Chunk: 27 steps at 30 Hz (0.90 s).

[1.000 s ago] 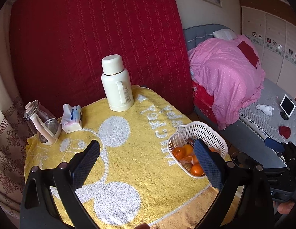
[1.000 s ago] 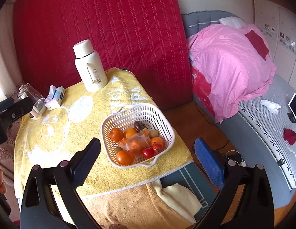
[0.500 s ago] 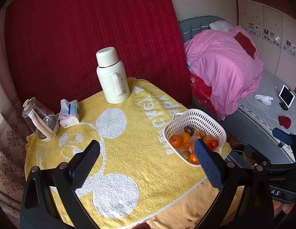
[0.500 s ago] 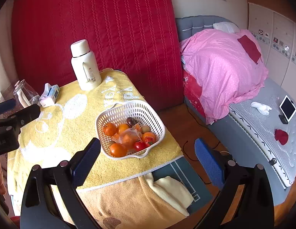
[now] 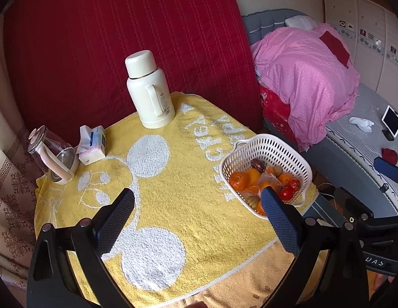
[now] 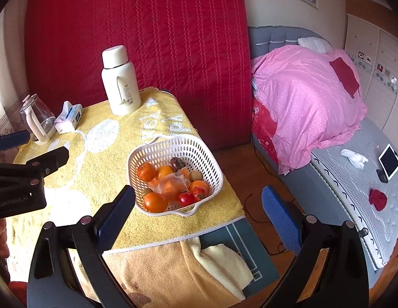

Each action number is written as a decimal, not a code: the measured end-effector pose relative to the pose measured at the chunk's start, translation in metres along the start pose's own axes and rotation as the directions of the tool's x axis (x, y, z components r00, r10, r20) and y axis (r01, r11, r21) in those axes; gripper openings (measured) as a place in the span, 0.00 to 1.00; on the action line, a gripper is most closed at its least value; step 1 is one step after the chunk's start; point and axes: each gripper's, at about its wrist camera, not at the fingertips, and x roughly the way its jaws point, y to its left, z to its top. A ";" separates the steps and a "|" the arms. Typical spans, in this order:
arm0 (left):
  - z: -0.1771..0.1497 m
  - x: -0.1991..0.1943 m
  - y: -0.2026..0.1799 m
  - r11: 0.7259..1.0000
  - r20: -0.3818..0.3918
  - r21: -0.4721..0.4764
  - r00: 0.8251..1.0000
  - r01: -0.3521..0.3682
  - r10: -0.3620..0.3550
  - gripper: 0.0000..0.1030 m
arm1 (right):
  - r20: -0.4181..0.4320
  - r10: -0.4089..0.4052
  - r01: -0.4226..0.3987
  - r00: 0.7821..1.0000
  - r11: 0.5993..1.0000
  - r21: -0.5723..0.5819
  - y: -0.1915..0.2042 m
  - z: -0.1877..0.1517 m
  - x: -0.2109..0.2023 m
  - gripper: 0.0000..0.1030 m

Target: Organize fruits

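- Left gripper (image 5: 197,214): jaws spread wide with nothing between them, held above the yellow towel (image 5: 173,179) that covers the table.
- Right gripper (image 6: 199,210): jaws likewise spread wide and empty, held above the table's near right corner.
- White basket (image 6: 157,151): stands on the towel near the table's right edge, ahead of the right gripper.
- Fruits (image 6: 170,184): lie inside the basket, namely several oranges, small red ones, a dark purple one and brownish ones, with a clear plastic bag (image 6: 173,183) lying over the middle.
- Cream thermos (image 5: 150,92): upright at the far edge of the table.
- Tissue pack (image 5: 92,148) and glass kettle (image 5: 53,155): side by side at the far left.
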 end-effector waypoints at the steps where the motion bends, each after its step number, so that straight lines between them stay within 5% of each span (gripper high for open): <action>1: 0.001 0.002 -0.001 1.000 -0.002 0.001 1.000 -0.003 0.003 0.95 | -0.004 0.003 -0.003 1.000 1.000 -0.002 -0.001 0.001 0.002 0.97; 27: 0.019 0.062 -0.027 0.998 -0.095 -0.032 0.995 -0.045 0.042 0.95 | -0.104 0.088 -0.097 0.991 0.992 -0.086 -0.027 0.019 0.074 0.97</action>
